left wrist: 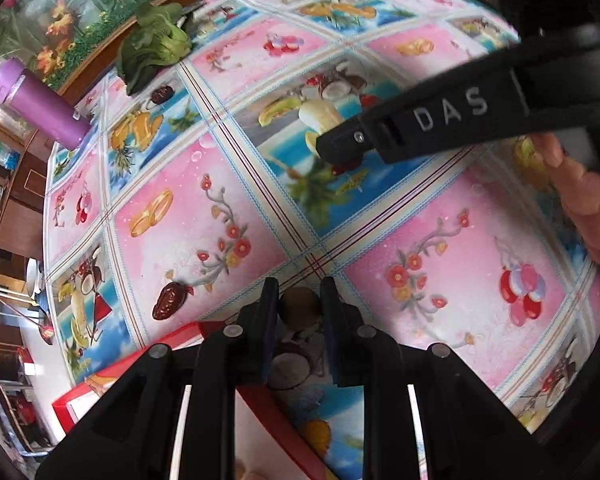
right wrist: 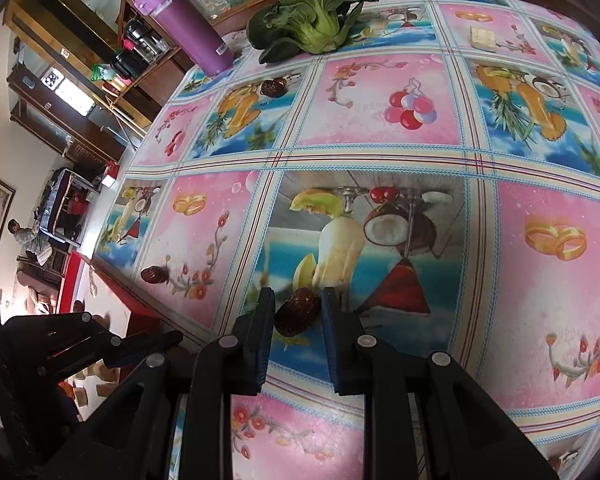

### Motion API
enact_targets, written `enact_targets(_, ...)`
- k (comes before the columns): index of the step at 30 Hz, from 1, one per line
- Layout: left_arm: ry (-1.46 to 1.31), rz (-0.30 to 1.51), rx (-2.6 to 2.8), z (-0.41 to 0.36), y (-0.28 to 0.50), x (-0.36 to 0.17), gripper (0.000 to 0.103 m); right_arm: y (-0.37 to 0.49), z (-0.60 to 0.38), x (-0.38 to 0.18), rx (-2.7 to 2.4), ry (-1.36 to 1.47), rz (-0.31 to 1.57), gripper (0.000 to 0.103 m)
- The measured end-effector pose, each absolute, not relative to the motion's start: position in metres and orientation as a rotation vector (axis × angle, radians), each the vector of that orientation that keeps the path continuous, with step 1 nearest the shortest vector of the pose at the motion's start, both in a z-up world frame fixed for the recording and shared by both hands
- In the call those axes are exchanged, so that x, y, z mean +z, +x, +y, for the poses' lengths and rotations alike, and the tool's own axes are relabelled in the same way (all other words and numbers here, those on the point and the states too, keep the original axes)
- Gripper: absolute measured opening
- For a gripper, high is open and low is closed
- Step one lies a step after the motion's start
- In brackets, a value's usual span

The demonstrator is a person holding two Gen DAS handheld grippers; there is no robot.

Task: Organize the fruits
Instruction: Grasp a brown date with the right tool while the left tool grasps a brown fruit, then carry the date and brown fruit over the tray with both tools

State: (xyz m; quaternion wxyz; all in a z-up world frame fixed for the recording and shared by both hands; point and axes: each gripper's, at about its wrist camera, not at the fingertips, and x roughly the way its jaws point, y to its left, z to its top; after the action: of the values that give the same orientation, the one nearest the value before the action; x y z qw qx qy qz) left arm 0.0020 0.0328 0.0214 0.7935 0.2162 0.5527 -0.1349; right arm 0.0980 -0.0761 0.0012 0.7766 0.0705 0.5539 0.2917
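Both grippers work over a table covered by a bright patterned tablecloth (right wrist: 380,120), and the red box (left wrist: 284,412) at its near-left edge serves as the landmark. Seen from its own camera, the left gripper (left wrist: 299,312) is closed narrowly around a small round brown fruit (left wrist: 300,304), held just above the box's rim. The right gripper (right wrist: 298,312) sits over the cloth to the right of the box; a dark red date (right wrist: 296,312) lies between its fingers, which stand narrowly apart. The left pad looks to be touching the date, but whether the right pad also touches it cannot be told.

In the left wrist view the right gripper appears as a black bar marked DAS, with a hand (left wrist: 588,200) behind it. A second date (right wrist: 154,274) rests on the cloth just beyond the box, and a third (right wrist: 274,87) lies well beyond it, near a green bok choy (right wrist: 308,24). Left of the bok choy, at the far edge from the box, stands a purple bottle (right wrist: 188,28). A pale block (right wrist: 483,37) lies far right of the box. Several pale brown pieces (right wrist: 100,372) lie inside the box.
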Motion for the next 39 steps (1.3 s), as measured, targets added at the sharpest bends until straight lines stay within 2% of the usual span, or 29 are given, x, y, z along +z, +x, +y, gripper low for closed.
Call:
enact_targets(7,0.222,0.996,-0.231,0.081,-0.043,0.092,0.023,0.069,-0.076,0.032,0.717,0.201,1.07,0.022)
enact_targets(14,0.092,0.897,-0.042,0.163,-0.092,0.138,0.023,0.025,-0.011,0.075,0.877,0.131,0.968,0.022)
enact_targets(23,-0.063,1.015,0.05,0.227,-0.094,0.089,0.023,-0.013,0.081,0.053,0.919,-0.073,1.024,0.022)
enact_targets(39,-0.045,1.157,0.084,0.236,-0.072,0.038,0.023,-0.01,0.106,0.015,0.812,-0.212,1.087,0.022)
